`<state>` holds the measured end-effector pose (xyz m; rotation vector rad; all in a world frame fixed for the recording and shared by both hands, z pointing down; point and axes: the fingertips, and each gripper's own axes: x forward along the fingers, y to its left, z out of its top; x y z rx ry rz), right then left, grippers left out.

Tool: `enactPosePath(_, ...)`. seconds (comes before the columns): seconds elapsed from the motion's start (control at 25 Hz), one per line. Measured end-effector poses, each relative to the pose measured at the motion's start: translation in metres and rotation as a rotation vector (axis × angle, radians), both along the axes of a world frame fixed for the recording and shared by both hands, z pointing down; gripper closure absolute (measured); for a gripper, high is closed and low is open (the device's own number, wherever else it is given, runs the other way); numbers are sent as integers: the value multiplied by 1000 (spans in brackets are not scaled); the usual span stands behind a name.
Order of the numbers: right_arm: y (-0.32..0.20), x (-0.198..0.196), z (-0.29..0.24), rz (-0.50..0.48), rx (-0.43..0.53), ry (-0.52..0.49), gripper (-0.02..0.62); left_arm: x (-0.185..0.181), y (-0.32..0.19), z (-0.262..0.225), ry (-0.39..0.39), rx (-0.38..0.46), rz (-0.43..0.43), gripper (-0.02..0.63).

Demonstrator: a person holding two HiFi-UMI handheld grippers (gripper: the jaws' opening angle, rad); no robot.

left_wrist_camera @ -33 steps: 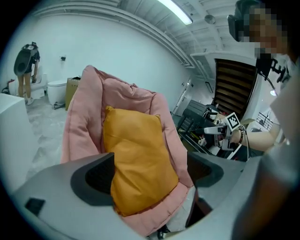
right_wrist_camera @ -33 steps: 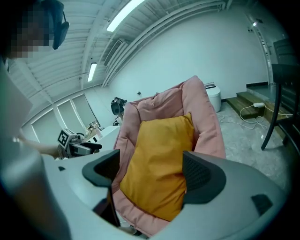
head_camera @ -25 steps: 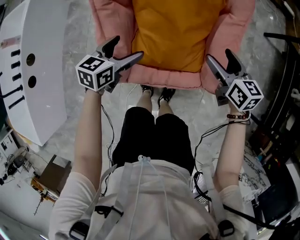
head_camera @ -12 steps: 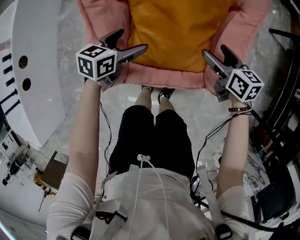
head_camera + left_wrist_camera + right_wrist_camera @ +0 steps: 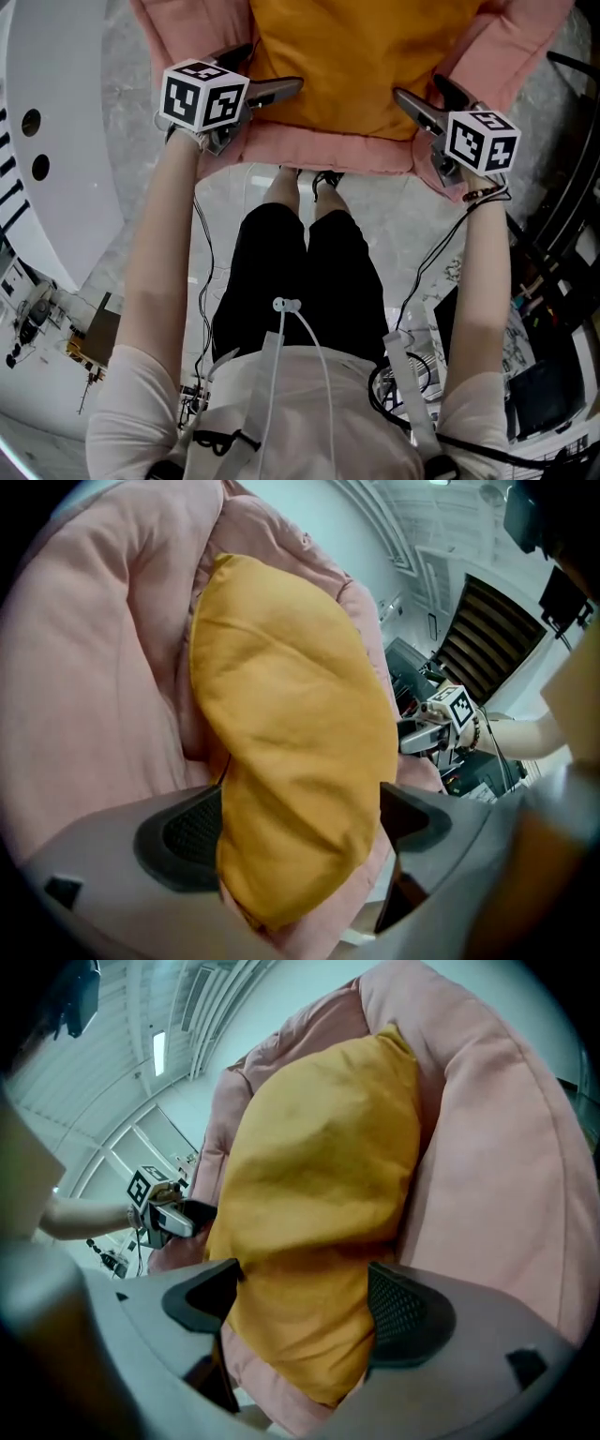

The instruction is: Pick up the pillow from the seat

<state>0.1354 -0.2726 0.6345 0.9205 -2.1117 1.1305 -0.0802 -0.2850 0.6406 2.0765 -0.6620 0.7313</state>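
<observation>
The orange pillow (image 5: pixel 352 66) lies on the pink seat (image 5: pixel 319 152). Each near corner sits inside spread tongs: the left tongs (image 5: pixel 269 71) have just widened, and the right tongs (image 5: pixel 417 90) seemingly aren't pinching yet.

There is one mustard-yellow pillow (image 5: pixel 352 56) and one pink padded seat (image 5: pixel 319 152). There are two tongs, the left tongs (image 5: pixel 274 67) and the right tongs (image 5: pixel 419 91). Each has two jaws, four in all. The left tongs' jaws have just been opening, with the pillow between them. There are two marker cubes, one to each: the left cube (image 5: pixel 203 94) and the right cube (image 5: pixel 481 141). One person (image 5: pixel 300 403) shows two bare forearms, two legs and two dark shoes (image 5: pixel 292 172). There is one beaded bracelet (image 5: pixel 485 194), on the right wrist. One white curved panel (image 5: pixel 75 187) has two round dark holes (image 5: pixel 31 122).
</observation>
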Motion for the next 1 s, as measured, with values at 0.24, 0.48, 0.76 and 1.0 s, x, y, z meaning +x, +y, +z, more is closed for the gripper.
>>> enactPosePath(0.24,-4,-12,23,-56,-40,10,183,2,-5,27,-48,-45,-5,68)
enactPosePath(0.48,-8,-5,58,-117,-56,130,175,14,-12,55,-110,-94,18,32)
enactPosePath(0.76,-11,-18,65,-144,-74,139,176,31,-15,75,-105,-123,31,28)
enactPosePath(1.0,-18,-30,78,-144,-58,187,178,35,-20,84,-82,-107,-17,29)
